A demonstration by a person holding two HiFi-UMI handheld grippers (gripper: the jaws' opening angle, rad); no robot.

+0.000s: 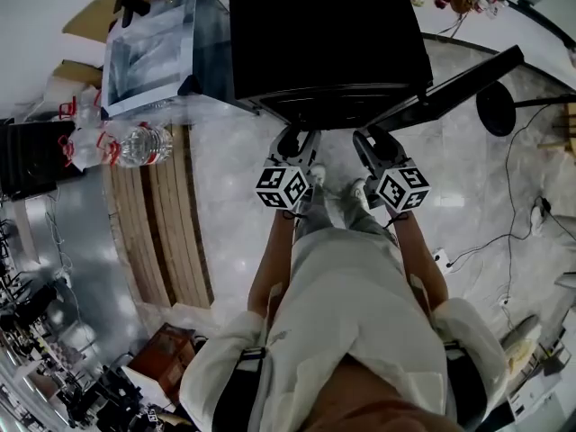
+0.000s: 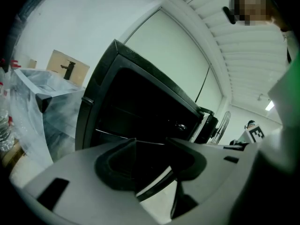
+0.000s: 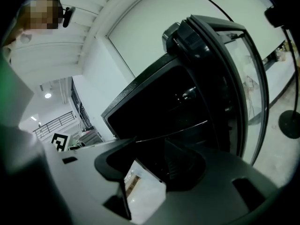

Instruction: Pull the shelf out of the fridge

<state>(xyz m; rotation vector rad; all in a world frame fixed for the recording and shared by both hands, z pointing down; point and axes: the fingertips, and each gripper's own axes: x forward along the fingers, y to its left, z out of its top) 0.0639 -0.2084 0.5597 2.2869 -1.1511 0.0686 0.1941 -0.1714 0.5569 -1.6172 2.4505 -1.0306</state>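
Note:
A black mini fridge (image 1: 328, 34) stands on the floor in front of me, its door (image 1: 459, 84) swung open to the right. My left gripper (image 1: 297, 140) and right gripper (image 1: 371, 142) reach side by side into the fridge's open front. In the left gripper view the glass shelf (image 2: 157, 182) runs edge-on between the jaws of the left gripper (image 2: 152, 165), which are closed on it. In the right gripper view the same shelf (image 3: 143, 184) lies as a shiny plate between the pads of the right gripper (image 3: 150, 165). The fridge interior (image 3: 187, 102) is dark.
A plastic-wrapped box (image 1: 148, 48) and water bottles (image 1: 135, 144) sit left of the fridge, above a wooden pallet (image 1: 166, 223). A round stand base (image 1: 504, 106) and cables (image 1: 522, 205) lie on the tiled floor at right. A red box (image 1: 162, 354) is at lower left.

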